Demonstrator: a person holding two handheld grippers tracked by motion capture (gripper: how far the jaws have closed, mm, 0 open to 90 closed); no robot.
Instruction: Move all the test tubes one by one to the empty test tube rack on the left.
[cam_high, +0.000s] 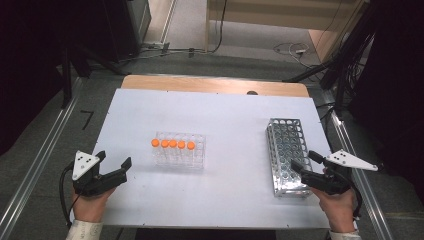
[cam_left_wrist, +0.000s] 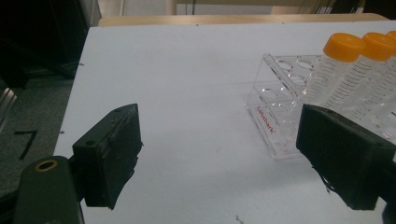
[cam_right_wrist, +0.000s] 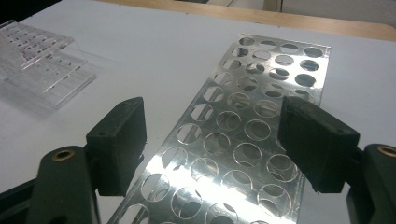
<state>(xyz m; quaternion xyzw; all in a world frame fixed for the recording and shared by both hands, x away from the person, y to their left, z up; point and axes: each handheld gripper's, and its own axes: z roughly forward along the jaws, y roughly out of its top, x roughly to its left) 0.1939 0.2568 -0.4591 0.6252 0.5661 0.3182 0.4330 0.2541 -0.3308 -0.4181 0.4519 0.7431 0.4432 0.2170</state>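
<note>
Start of the job, by the look of it: nothing picked up yet. Left tool (cam_high: 114, 162) released, jaws wide and empty, hovering near the surface's left edge, aimed toward the clear plastic rack (cam_high: 180, 150) with five orange-capped tubes (cam_high: 173, 144) standing in a row along its far side. Right tool (cam_high: 305, 162) also released and empty, poised over the near end of the metal rack (cam_high: 288, 155), all its holes vacant. Next move, probably: reach the left tool to the nearest tube, close on it just under the cap, lift straight up. White surface (cam_high: 225, 115) with a wooden strip at the far edge; beyond it grey floor, loose cables, dark stands and rails either side.
</note>
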